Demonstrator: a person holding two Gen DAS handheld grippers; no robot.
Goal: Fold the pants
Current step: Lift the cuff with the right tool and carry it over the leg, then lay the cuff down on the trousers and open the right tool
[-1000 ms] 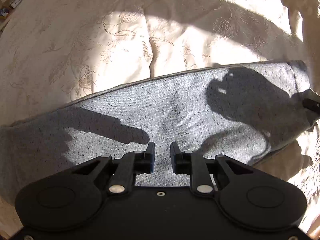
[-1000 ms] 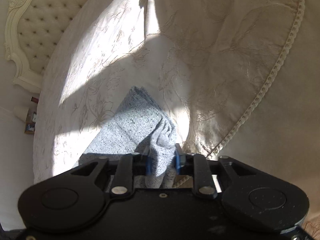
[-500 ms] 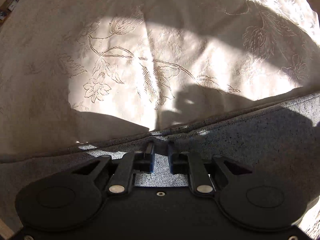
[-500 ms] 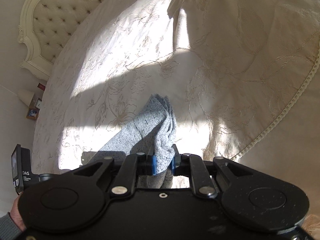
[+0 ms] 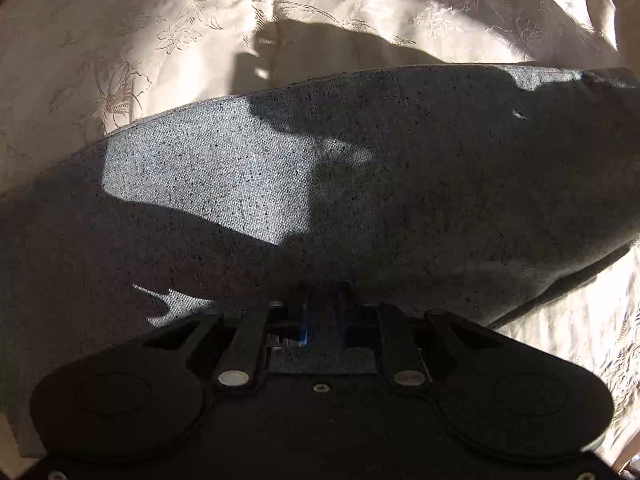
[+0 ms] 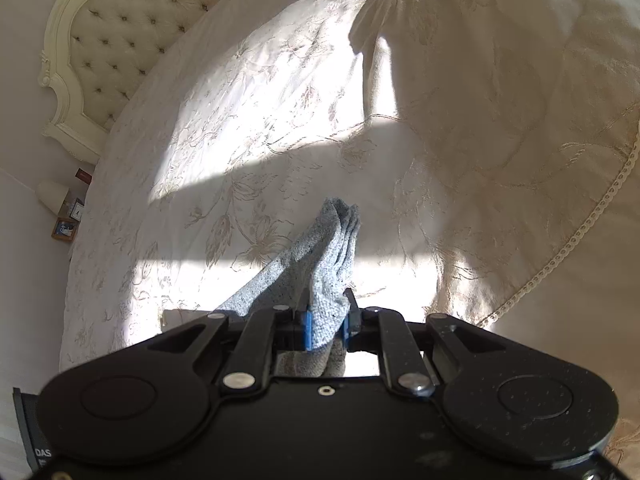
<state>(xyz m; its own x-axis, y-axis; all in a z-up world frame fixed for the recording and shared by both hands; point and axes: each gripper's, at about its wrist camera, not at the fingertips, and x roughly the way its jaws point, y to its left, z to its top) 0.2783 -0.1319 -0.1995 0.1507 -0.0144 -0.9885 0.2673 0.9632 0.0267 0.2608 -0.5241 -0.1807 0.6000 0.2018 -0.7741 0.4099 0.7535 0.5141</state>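
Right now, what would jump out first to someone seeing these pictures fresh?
The grey pants stretch across the cream embroidered bedspread, half in hard shadow. In the right wrist view a bunched end of them stands up from the right gripper, which is clamped on it. A tufted headboard sits upper left.

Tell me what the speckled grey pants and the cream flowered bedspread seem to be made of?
Speckled grey pants: apparently a woven, matte cloth, perhaps cotton or linen; a coarse grain with dark flecks shows. Cream flowered bedspread: probably a satiny jacquard or embroidered fabric; raised floral outlines catch a soft sheen in the sun.
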